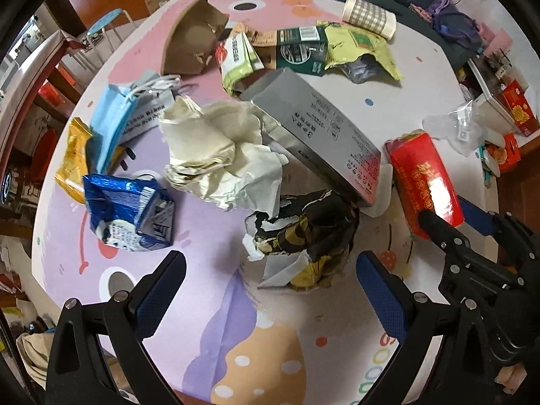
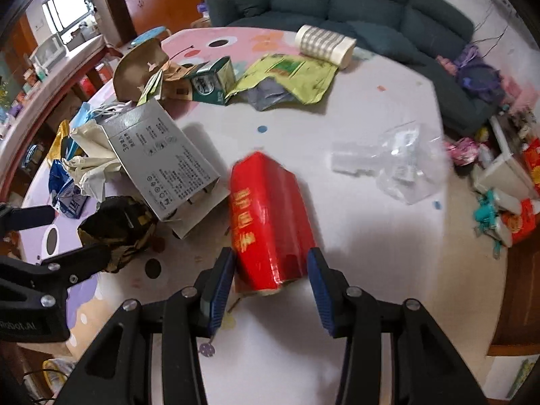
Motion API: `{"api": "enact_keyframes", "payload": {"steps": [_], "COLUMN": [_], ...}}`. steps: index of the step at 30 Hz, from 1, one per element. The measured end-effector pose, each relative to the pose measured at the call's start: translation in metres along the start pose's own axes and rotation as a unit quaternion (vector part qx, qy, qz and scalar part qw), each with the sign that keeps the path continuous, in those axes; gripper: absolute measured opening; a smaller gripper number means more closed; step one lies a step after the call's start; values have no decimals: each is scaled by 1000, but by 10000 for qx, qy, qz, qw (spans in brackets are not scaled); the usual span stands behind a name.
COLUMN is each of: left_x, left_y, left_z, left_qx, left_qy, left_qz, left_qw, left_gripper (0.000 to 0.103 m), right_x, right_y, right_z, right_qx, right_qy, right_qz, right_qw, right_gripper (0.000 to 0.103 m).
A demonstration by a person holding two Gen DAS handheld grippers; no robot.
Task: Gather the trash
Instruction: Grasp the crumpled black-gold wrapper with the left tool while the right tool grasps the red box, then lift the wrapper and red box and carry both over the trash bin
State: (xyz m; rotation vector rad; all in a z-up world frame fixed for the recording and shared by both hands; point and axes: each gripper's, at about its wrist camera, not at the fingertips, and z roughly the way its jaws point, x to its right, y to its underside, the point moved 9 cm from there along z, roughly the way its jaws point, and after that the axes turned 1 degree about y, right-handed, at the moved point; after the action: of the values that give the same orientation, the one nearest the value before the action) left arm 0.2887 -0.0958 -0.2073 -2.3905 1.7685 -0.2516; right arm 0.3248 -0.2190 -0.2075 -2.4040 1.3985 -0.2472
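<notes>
Trash lies scattered on a round table with a pastel cartoon cloth (image 1: 236, 320). My left gripper (image 1: 270, 276) is open, its fingers either side of a crumpled black-and-yellow wrapper (image 1: 303, 236), which also shows in the right wrist view (image 2: 118, 226). My right gripper (image 2: 271, 270) is open around the near end of a red box with gold lettering (image 2: 266, 216), its pads just beside the box's sides. The red box also shows in the left wrist view (image 1: 425, 182). A grey carton (image 1: 317, 131) lies between the two, beside crumpled cream paper (image 1: 216, 148).
A blue foil packet (image 1: 128, 212), a yellow wrapper (image 1: 72, 158), a blue face mask (image 1: 111, 118), brown cardboard (image 1: 192, 37), a green carton (image 1: 300, 50), a yellow-green bag (image 1: 364, 47), a checked cup (image 1: 369, 17) and clear plastic (image 2: 395, 162) lie around. A dark sofa (image 2: 337, 3) stands behind.
</notes>
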Motion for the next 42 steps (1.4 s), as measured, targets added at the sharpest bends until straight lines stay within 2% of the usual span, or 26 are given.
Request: {"api": "enact_keyframes", "payload": {"steps": [5, 8, 11, 13, 14, 16, 20, 24, 29, 36, 42], "left_x": [6, 9, 13, 17, 20, 21, 18, 12, -7, -28, -57], "left_y": [-4, -5, -4, -6, -6, -7, -3, 6, 26, 57, 84], "left_z": [13, 21, 26, 26, 26, 26, 19, 1, -28, -56, -81], "left_qx": [18, -39, -107, -115, -140, -142, -140, -92, -31, 10, 253], "left_qy": [-31, 44, 294, 507, 618, 678, 806, 941, 1132, 1356, 1523], "left_qz": [74, 62, -64, -105, -93, -80, -102, -75, 30, 371, 913], "left_qw": [10000, 10000, 9995, 9986, 9979, 9976, 9966, 9955, 9936, 9901, 9838], "left_gripper": [99, 91, 84, 65, 62, 50, 47, 46, 46, 45, 45], "right_x": [5, 7, 5, 3, 1, 0, -4, -10, -16, -38, -74], "right_y": [-6, -10, -11, -11, -11, -11, -8, -5, 6, 34, 67], "right_z": [6, 10, 13, 13, 13, 13, 11, -3, -27, -67, -101], "right_qx": [61, 37, -32, -66, -81, -73, -132, -157, -76, 71, 250], "right_qy": [-229, -369, -386, -376, -374, -330, -413, -634, -611, -579, -514], "right_qz": [159, 354, 412, 396, 389, 399, 571, 857, 1079, 1312, 1499], "right_qw": [9996, 9987, 9984, 9985, 9985, 9986, 9974, 9942, 9923, 9896, 9871], "right_gripper": [47, 47, 47, 43, 42, 40, 31, 31, 31, 31, 31]}}
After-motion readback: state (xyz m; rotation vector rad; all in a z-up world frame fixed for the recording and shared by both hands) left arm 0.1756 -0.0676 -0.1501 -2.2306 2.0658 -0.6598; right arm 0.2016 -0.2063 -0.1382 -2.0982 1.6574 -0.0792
